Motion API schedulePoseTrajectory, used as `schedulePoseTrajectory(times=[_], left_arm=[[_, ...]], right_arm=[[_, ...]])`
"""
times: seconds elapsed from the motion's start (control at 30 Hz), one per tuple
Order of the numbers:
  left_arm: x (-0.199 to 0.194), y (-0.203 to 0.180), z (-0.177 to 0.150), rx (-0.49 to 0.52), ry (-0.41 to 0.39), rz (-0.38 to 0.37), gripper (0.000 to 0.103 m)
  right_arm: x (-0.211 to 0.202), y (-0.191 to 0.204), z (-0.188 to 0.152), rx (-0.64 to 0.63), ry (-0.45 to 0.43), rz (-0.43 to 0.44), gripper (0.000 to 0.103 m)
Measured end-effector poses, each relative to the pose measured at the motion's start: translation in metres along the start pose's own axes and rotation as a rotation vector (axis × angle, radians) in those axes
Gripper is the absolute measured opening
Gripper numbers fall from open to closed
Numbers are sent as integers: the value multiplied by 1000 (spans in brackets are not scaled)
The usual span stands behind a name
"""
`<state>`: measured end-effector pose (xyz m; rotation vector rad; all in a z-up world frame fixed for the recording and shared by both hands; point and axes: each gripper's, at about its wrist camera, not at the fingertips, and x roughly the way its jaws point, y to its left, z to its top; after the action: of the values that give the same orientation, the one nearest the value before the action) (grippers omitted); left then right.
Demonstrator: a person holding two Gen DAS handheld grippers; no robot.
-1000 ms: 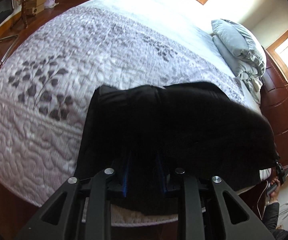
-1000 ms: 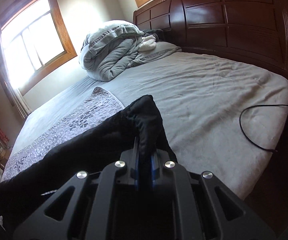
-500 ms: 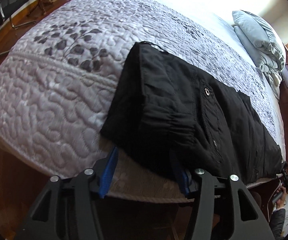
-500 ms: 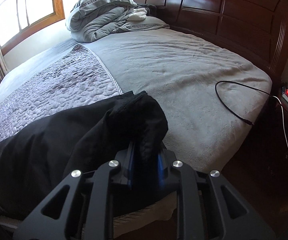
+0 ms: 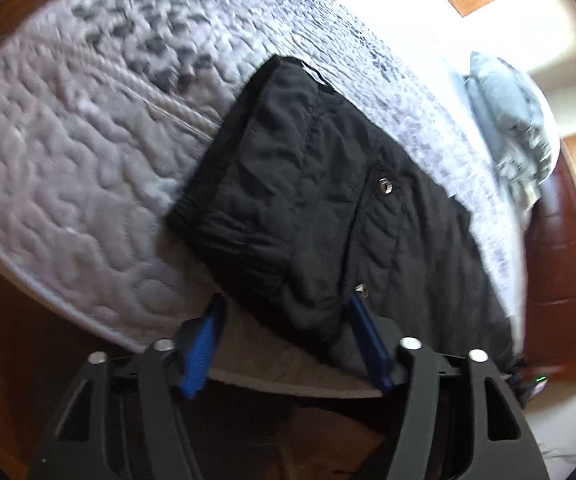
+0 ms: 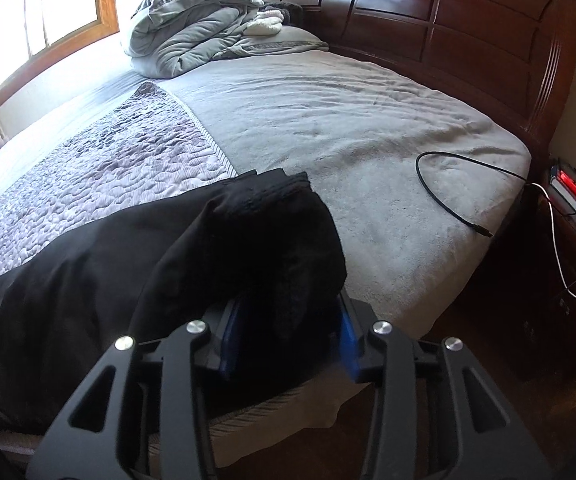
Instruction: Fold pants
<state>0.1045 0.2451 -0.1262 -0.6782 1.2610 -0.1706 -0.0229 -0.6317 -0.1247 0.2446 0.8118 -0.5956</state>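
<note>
The black pants (image 5: 328,216) lie stretched along the near edge of the bed (image 6: 368,152) — across the quilted grey bedspread (image 5: 68,168) and onto the plain grey blanket (image 6: 388,200). The left tongs (image 5: 288,340) stand spread wide at the waistband end, gripping nothing. The right tongs (image 6: 290,336) are parted too, with the bunched leg end lying loose between their blue pads. A black cable (image 6: 440,196) rests on the blanket — well apart from the pants.

L/R wrist cams, close, share pants (image 5: 328,208)
</note>
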Motion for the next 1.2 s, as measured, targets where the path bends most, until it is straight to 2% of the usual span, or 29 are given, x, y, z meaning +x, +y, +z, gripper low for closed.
schedulePoseTrajectory(times=[0.03,0.1,0.13,0.2,0.3,0.37,0.4,0.43,0.47,0.5,0.57,0.63,0.67,0.7,0.77,0.83,0.9,1.03,1.13,1.2], left_arm=[[3,0,1,-18,12,-34,29],[6,-3,4,-40,1,-56,26],[7,-6,6,-34,-12,-47,18],[4,-11,6,-31,-42,-59,12],[-9,-23,4,-4,-116,-96,9],[-15,-27,0,52,-166,-61,8],[-13,-25,0,60,-168,-22,8],[1,-16,-1,47,-125,36,8],[15,-1,0,1,-74,44,8],[26,16,0,-75,-40,0,8],[29,28,-2,-150,-51,-82,8],[22,23,-4,-131,-68,-80,14],[18,22,-6,-109,-73,-58,18],[14,16,-8,-80,-79,-26,26],[8,12,-12,-61,-74,-31,40],[0,10,-19,-67,-80,-27,58],[-8,14,-27,-78,-83,-31,58],[-8,27,-33,-131,-85,-36,58],[-15,28,-38,-118,-114,6,58],[-25,21,-41,-76,-156,86,60]], right_arm=[[-2,-1,-1,-5,0,-4,44],[-6,-1,-4,-19,2,-16,44],[-8,0,-5,-30,3,-23,44],[-10,4,-6,-45,3,-30,44],[-12,7,-7,-45,-3,-27,45],[-12,8,-8,-40,-3,-26,45],[-12,9,-8,-38,-4,-24,45],[-12,10,-9,-35,-4,-24,45],[-11,10,-9,-28,-5,-24,45],[-11,9,-10,-18,-5,-21,46],[-14,7,-12,-7,0,-19,49],[-20,4,-15,-1,-3,-23,61],[-26,2,-17,5,-9,-27,64],[-31,0,-19,16,-16,-29,68],[-45,-8,-24,61,-30,2,68],[-58,-19,-33,158,-34,97,68],[-62,-26,-41,259,-13,215,69],[-48,-30,-50,446,65,386,70],[-32,-21,-45,509,108,444,70],[-25,-11,-37,500,119,426,71]])
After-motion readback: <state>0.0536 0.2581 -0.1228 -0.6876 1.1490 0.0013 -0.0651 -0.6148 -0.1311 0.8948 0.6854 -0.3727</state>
